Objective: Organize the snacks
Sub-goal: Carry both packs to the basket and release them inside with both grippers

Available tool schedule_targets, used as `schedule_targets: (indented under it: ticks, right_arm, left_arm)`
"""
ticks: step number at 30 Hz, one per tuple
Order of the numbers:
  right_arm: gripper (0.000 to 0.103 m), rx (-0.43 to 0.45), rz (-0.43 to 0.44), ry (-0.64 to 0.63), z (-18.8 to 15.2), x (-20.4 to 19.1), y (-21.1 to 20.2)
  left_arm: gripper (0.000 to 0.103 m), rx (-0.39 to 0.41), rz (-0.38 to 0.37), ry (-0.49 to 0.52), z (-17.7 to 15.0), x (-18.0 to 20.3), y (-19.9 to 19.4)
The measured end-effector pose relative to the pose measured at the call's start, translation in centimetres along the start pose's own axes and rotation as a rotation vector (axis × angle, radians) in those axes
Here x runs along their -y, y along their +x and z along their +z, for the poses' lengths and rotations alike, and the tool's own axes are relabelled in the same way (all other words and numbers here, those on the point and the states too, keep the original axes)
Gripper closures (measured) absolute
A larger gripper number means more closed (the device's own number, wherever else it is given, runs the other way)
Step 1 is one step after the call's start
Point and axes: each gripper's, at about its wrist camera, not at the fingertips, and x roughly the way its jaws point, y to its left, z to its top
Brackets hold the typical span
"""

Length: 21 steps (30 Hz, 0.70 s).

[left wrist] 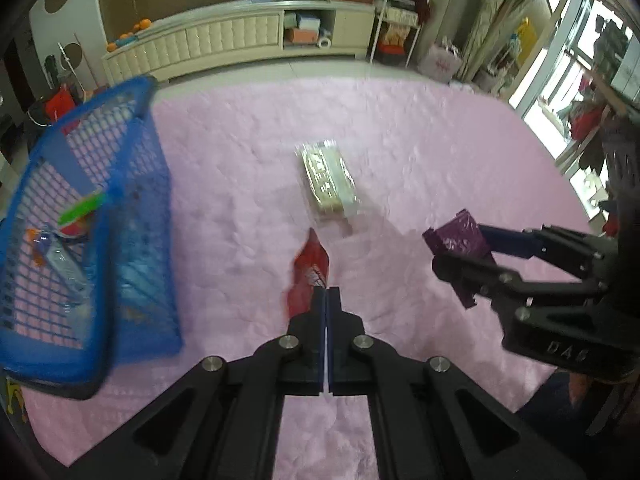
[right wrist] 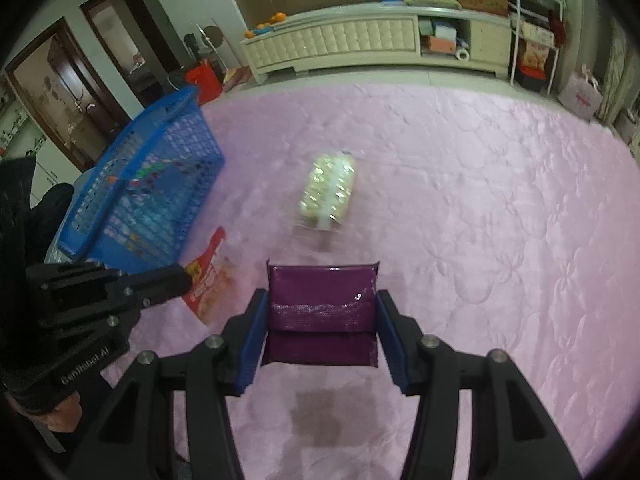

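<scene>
Motion blur smears the clear snack pack [left wrist: 329,181], its print unreadable. The blue basket [left wrist: 132,184] runs off the left-wrist view's edge, its contents indistinct.

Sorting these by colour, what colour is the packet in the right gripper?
Purple packet, shiny; clearest in the right wrist view.

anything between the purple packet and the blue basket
Only the left hand-held gripper, shut on the red packet, sits between the purple packet in the right hand-held gripper and the blue basket. Otherwise bare pink blanket.
</scene>
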Motion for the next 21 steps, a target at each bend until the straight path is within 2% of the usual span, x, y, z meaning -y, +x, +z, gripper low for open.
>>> schedule_targets:
  ticks: [9,12,16,21]
  right_arm:
    - [0.046,0.061,-0.027,-0.068,1.2,-4.7,-5.0]
    - [0.046,0.089,-0.031,-0.085,2.0,-6.2,-6.4]
    - [0.046,0.125,-0.024,-0.105,3.1,-8.2,-7.7]
    - [0.046,0.162,-0.003,-0.144,4.8,-11.2,-8.7]
  left_arm:
    - [0.103,0.132,-0.073,-0.034,0.9,-2.2,-6.4]
    - [0.103,0.169,-0.135,-0.069,1.0,-3.1,-9.5]
    - [0.103,0.235,-0.149,-0.065,1.4,-4.5,-12.4]
    - [0.103,0.285,-0.125,-0.069,1.9,-7.8,-15.0]
